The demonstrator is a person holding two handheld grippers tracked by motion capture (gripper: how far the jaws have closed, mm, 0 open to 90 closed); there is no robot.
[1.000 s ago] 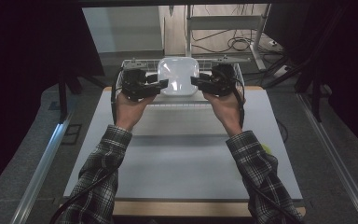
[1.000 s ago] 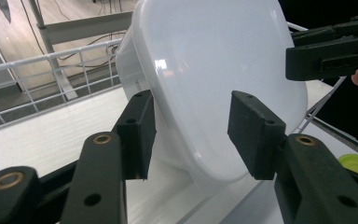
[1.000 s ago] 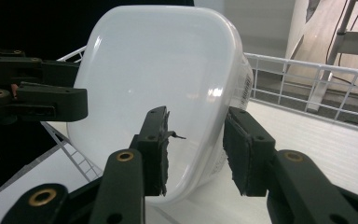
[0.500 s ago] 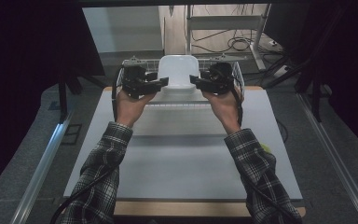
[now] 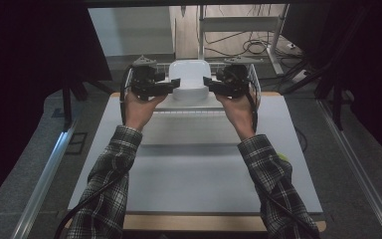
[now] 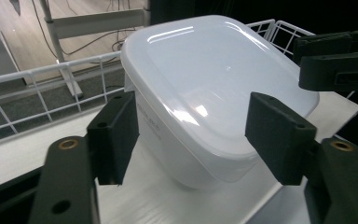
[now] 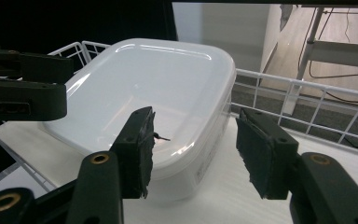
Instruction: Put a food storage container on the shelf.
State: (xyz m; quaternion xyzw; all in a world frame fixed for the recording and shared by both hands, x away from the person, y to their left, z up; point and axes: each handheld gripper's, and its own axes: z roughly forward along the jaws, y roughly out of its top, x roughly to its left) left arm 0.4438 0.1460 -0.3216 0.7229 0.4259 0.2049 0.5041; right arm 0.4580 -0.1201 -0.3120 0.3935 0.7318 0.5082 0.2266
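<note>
A white wire rack [image 5: 252, 82] is set at the far edge of the white-topped table [image 5: 199, 169]. Black cables [image 5: 251, 46] are seen on the floor beyond.

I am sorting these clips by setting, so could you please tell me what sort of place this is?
Probably a lab or workshop recording bench rather than a home: a plain white table bearing a white wire rack, loose cables on the floor beyond, and dark curtains at the sides.

A white, translucent plastic container [image 5: 189, 79] with rounded corners and a glossy lid sits upright at the table's far edge, apparently inside a white wire rack [image 6: 37, 88].
</note>
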